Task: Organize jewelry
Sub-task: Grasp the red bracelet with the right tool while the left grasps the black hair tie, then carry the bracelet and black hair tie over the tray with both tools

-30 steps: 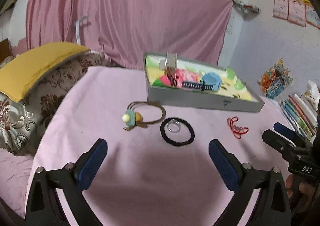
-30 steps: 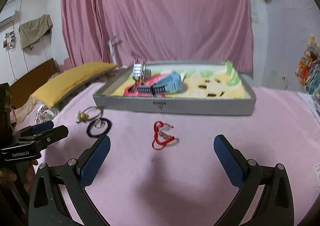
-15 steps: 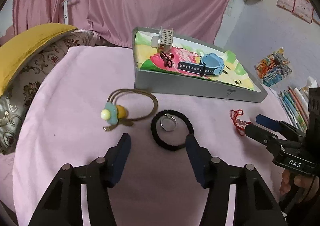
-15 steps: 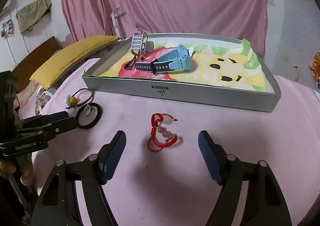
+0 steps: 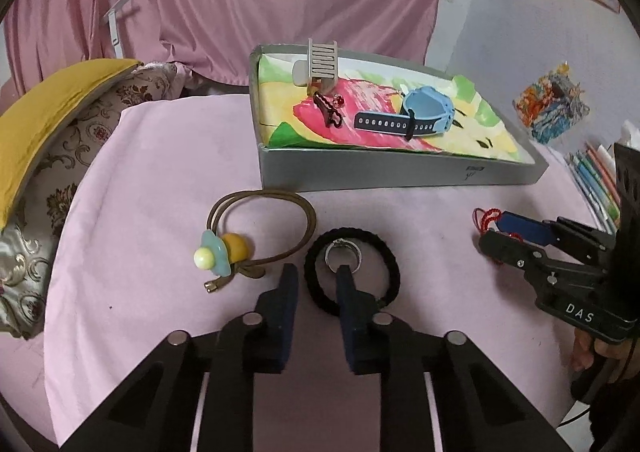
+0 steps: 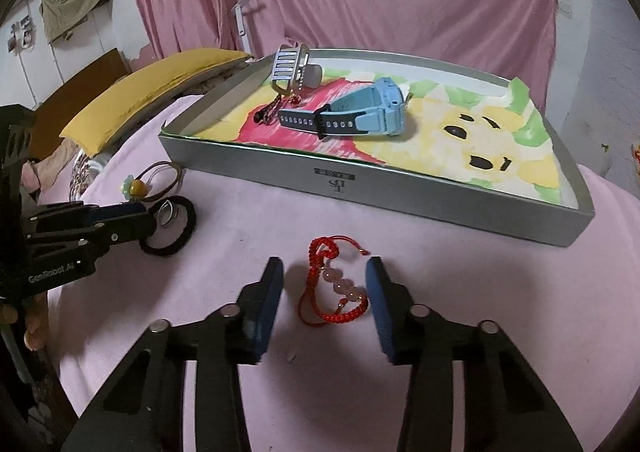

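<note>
The red braided cord bracelet with pale pink beads point(image 6: 336, 288) lies on the pink cloth between the blue pads of the right gripper point(image 6: 324, 292), whose jaws have just been closing and stand half narrowed, not yet pressing it. It looks light, limp and likely to snag; the beaded stretch seems the firmest place to pinch. The left gripper point(image 5: 316, 286) has just been closing too, now nearly together astride the near edge of the black elastic hair tie point(image 5: 352, 272), whether it pinches is unclear; a small silver ring point(image 5: 344, 254) sits inside the loop, just ahead. Beyond both lies the shallow grey tray point(image 6: 400, 191), holding a blue wristwatch point(image 6: 360, 113), a metal clip and a dark cord.
</note>
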`<control>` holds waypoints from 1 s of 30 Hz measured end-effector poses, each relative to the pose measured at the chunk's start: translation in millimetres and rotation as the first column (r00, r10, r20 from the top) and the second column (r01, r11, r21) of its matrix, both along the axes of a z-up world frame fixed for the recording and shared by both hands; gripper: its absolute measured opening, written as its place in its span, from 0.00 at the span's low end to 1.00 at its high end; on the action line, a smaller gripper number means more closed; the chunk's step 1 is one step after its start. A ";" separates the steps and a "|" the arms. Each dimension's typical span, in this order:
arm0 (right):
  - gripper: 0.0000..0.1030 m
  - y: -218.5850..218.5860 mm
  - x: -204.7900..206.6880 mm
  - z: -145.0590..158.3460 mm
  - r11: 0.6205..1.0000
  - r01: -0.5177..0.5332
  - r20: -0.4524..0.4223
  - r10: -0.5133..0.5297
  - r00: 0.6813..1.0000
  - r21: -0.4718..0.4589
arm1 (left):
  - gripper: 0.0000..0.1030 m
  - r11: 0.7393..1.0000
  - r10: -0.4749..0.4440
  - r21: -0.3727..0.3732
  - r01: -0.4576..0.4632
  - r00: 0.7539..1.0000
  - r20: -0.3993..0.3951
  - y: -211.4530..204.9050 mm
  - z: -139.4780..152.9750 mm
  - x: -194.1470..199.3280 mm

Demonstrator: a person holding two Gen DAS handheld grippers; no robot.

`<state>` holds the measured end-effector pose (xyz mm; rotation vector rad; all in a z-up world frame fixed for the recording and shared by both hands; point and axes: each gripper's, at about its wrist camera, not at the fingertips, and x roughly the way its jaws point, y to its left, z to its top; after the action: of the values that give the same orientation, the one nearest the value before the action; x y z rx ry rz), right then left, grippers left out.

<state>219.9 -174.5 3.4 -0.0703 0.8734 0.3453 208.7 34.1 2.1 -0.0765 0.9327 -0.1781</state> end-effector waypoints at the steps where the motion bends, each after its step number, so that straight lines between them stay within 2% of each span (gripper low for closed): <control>1: 0.34 1.0 0.9 -0.5 1.000 -0.004 -0.003 0.004 1.000 -0.004 | 0.12 1.000 -0.004 0.009 0.004 1.000 -0.003 -0.3 0.0 0.1; 5: 0.31 5.3 2.4 -1.0 0.999 -0.017 0.000 0.017 1.000 -0.031 | 0.06 0.999 -0.024 0.034 0.024 1.000 -0.007 -2.0 0.1 0.5; 7: 0.22 5.0 1.8 -1.2 0.999 -0.022 0.003 0.022 1.000 -0.041 | 0.05 1.000 -0.022 0.020 0.022 1.000 -0.005 -0.3 0.0 -0.6; 13: 0.08 -5.5 -4.2 -1.0 0.999 -0.034 0.000 0.034 0.999 -0.029 | 0.05 1.000 -0.004 -0.027 0.005 0.999 0.033 0.6 0.4 -13.9; 24: 0.07 -16.9 -25.8 6.4 0.999 -0.010 0.053 0.008 0.999 0.034 | 0.05 1.000 -0.020 -0.012 0.023 0.981 0.192 -10.6 36.0 -41.4; 30: 0.07 -28.7 -42.2 28.5 0.991 0.006 0.174 -0.029 0.984 0.133 | 0.05 0.998 0.003 -0.060 0.017 0.950 0.312 -20.0 56.6 -44.5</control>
<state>177.6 -203.2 31.9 0.0292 0.6744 0.3736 164.2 14.1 58.8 -0.0991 0.6109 -0.2189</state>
